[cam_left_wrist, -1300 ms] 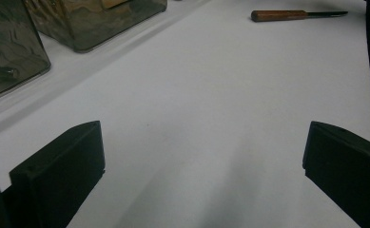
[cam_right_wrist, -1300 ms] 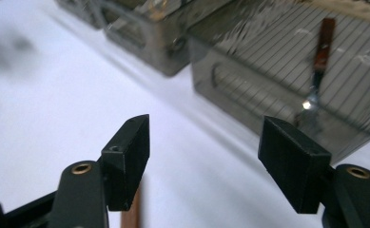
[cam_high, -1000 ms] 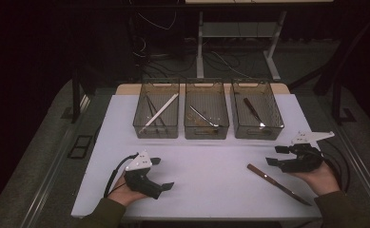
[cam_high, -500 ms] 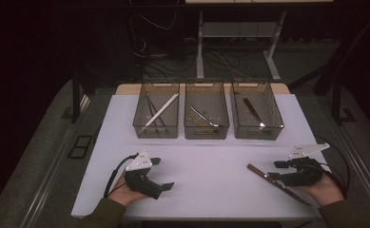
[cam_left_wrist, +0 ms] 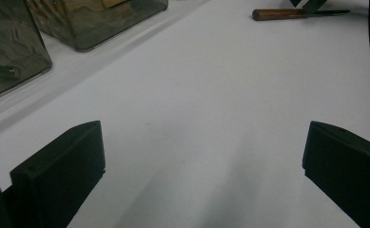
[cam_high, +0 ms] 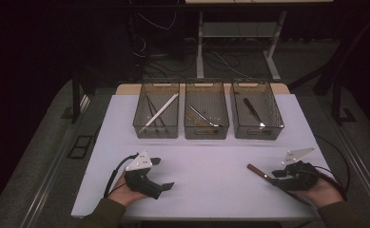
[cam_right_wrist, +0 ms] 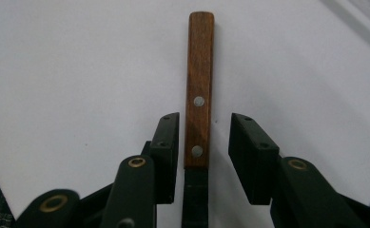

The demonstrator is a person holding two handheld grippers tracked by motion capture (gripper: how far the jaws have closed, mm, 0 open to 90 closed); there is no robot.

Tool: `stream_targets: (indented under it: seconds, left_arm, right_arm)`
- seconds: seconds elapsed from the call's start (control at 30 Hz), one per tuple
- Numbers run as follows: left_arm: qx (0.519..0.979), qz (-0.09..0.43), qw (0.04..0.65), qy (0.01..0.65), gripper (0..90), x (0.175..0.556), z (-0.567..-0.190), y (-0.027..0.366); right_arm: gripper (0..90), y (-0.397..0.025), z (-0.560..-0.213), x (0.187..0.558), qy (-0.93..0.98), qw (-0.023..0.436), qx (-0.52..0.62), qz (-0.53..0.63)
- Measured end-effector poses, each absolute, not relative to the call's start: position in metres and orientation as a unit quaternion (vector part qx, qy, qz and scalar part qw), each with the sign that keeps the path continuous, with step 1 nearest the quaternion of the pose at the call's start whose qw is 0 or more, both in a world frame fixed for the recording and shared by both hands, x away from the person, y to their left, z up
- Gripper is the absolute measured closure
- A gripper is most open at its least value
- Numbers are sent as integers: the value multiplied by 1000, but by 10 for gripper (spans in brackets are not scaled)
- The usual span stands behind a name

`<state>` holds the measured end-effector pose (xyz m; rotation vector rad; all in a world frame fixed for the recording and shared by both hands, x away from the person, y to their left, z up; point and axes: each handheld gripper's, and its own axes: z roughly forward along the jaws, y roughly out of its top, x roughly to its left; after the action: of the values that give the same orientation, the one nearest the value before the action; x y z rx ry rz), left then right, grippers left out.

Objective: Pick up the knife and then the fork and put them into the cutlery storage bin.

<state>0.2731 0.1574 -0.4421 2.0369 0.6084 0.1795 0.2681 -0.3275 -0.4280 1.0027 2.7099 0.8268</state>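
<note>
A knife with a brown wooden handle lies flat on the white table at the front right. My right gripper is low over it, open, one jaw on each side of the handle near the blade end. A small gap shows beside the handle on one side. My left gripper rests on the table at the front left, jaws wide open with bare table between them. The knife also shows far off in the left gripper view.
Three smoky clear bins stand in a row at the back: the left bin holds a white stick and thin dark rods, the middle bin a metal utensil, the right bin a dark-handled knife. A cable trails from each gripper.
My right gripper has come down and toward the person, and its jaws now straddle the knife handle. The left gripper has stayed put.
</note>
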Motion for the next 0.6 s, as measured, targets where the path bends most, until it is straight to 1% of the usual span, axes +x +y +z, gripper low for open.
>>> stream_targets:
  seconds: [0.3, 0.43, 0.6]
  left_arm:
    - [835, 74, 485, 250, 0, 273, -442, 157]
    - [835, 74, 485, 251, 0, 273, -443, 157]
    - [835, 74, 484, 250, 0, 273, -443, 157]
  right_arm:
    - [687, -322, -433, 269, 911, 67, 323, 248]
    - [695, -321, -433, 268, 912, 69, 320, 245]
    - [737, -319, -433, 268, 915, 70, 316, 242]
